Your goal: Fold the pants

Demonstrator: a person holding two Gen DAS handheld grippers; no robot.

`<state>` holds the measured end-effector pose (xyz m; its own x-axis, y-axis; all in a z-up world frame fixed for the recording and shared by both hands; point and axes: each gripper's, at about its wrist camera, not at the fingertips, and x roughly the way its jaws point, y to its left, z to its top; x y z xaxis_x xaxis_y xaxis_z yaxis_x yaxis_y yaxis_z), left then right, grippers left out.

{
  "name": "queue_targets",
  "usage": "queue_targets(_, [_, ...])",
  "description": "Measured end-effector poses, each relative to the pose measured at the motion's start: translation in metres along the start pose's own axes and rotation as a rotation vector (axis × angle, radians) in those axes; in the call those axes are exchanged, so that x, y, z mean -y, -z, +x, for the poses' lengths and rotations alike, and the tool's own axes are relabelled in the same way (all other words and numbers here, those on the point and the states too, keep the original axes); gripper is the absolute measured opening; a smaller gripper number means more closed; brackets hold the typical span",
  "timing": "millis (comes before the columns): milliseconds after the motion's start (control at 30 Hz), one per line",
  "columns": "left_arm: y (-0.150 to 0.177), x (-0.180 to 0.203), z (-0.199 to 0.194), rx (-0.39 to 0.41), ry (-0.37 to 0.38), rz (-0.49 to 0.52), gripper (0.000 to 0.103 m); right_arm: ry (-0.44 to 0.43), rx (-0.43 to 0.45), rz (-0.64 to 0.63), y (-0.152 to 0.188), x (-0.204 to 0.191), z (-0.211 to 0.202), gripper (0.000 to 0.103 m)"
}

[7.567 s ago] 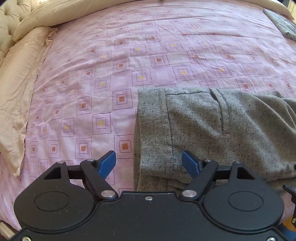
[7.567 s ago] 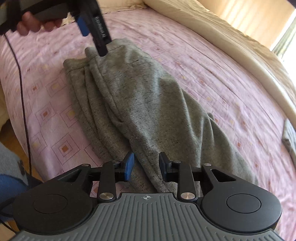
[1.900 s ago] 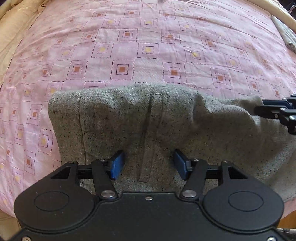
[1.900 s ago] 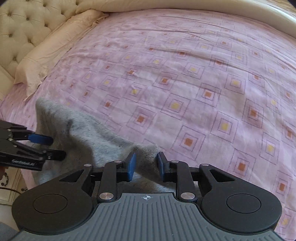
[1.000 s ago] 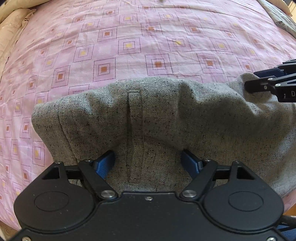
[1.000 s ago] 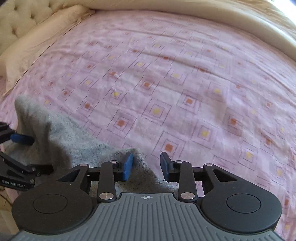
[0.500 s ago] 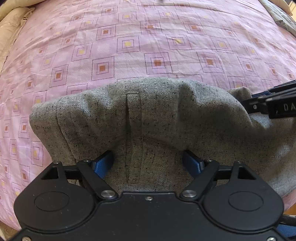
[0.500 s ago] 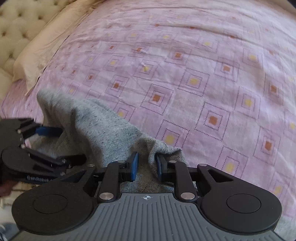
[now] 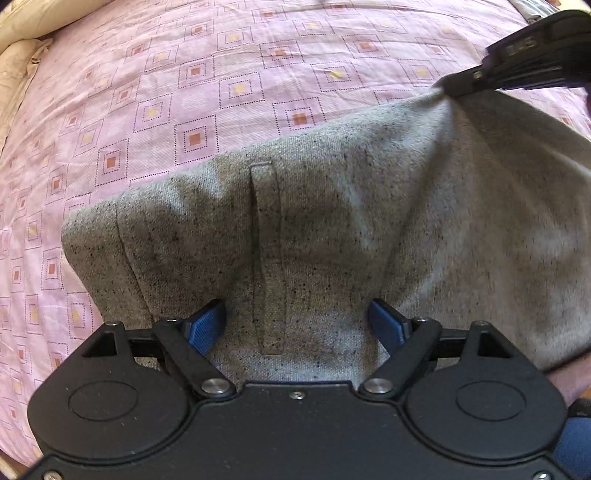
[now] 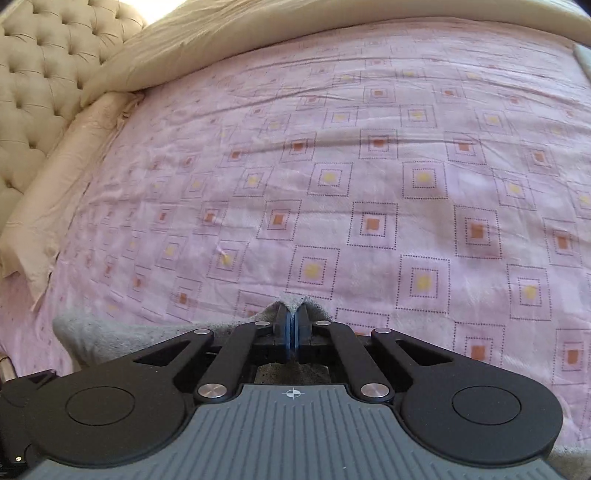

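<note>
Grey speckled pants (image 9: 332, 229) lie folded near the front edge of the pink patterned bed (image 9: 236, 85). My left gripper (image 9: 299, 325) is open, its blue pads on either side of the fabric by the back pocket slit. My right gripper (image 10: 293, 314) is shut on a pinched fold of the pants (image 10: 291, 301) and lifts that corner. It also shows in the left wrist view (image 9: 524, 62) at the upper right, pulling the cloth into a peak.
A beige pillow (image 10: 55, 192) and tufted headboard (image 10: 40, 74) lie at the left. A beige duvet (image 10: 295, 33) runs along the far side. Another grey cloth (image 9: 532, 7) lies at the far right corner.
My right gripper has closed on the pants' edge and lifted it up and away. The cloth now rises to a peak. My left gripper stays open in place.
</note>
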<state>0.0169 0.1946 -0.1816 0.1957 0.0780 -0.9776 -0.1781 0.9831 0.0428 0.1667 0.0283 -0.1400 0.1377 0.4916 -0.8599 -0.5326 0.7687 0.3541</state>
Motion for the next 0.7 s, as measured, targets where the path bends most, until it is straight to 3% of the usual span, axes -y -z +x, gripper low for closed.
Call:
queue_targets(100, [0.004,0.003,-0.003,-0.02,-0.016,0.045,0.083,0.037,-0.035,-0.04,0.003,0.001,0.023,0.002])
queue_targets(133, [0.003,0.004,-0.008,-0.025,-0.019,0.052,0.072,0.037,-0.029,-0.055,0.004,0.0,0.026,0.002])
queue_targets(200, [-0.004,0.002,-0.025,0.003,0.024,0.035,0.063,0.04,-0.032,-0.069,0.004,-0.002,0.023,0.002])
queue_targets(267, [-0.014,-0.003,-0.041,0.067,0.064,-0.007,0.065,0.042,-0.029,-0.098,0.007,-0.004,0.02,0.002])
queue_targets(367, [-0.034,-0.013,-0.044,0.126,0.065,-0.101,0.073,0.042,-0.027,-0.097,0.006,-0.005,0.019,0.002])
queue_targets(433, [-0.045,-0.023,-0.027,0.081,0.057,-0.171,0.073,0.042,-0.03,-0.096,0.005,-0.007,0.019,0.003])
queue_targets(533, [-0.045,-0.036,0.009,-0.063,0.034,-0.196,0.077,0.019,-0.011,-0.117,0.003,-0.009,0.007,0.008])
queue_targets(633, [-0.043,-0.035,0.008,-0.063,0.034,-0.175,0.077,-0.037,0.063,-0.106,0.009,0.001,-0.026,0.016])
queue_targets(700, [-0.043,-0.026,0.001,-0.067,0.004,-0.136,0.075,-0.013,0.109,-0.134,0.017,0.011,-0.05,0.022])
